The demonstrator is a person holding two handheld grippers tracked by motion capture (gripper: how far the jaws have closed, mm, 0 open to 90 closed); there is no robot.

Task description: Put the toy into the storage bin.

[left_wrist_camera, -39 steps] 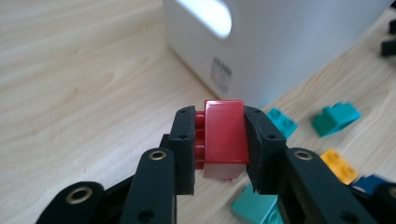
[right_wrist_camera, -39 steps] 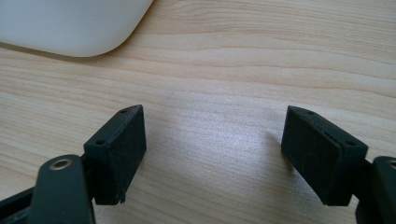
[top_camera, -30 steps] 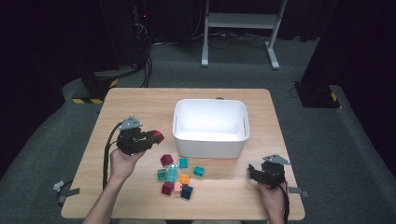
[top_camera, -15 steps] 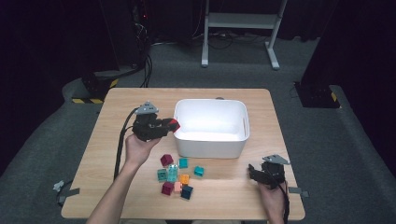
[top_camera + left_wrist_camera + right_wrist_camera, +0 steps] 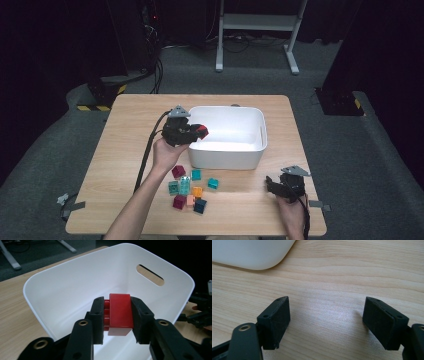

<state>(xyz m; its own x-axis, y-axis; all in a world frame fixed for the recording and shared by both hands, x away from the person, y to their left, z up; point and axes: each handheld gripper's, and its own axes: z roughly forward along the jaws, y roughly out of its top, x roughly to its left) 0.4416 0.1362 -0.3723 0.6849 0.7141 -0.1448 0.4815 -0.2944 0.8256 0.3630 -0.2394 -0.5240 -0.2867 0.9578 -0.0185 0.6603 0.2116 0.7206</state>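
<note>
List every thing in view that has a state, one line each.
Left tongs: jaws just easing open, red block between them, over the bin.
Red block: between the pads, above the bin's inside.
White bin: upright, nothing seen inside.
Right tongs: open, holding nothing, over bare wood.
Loose blocks: clustered on the table before the bin.

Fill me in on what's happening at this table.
A person is sorting toy blocks into a white bin. The left gripper holds a red block between its jaws over the bin's inside, and the jaws have just begun to open. The right gripper rests open and empty over the table. More blocks lie in front of the bin.
</note>
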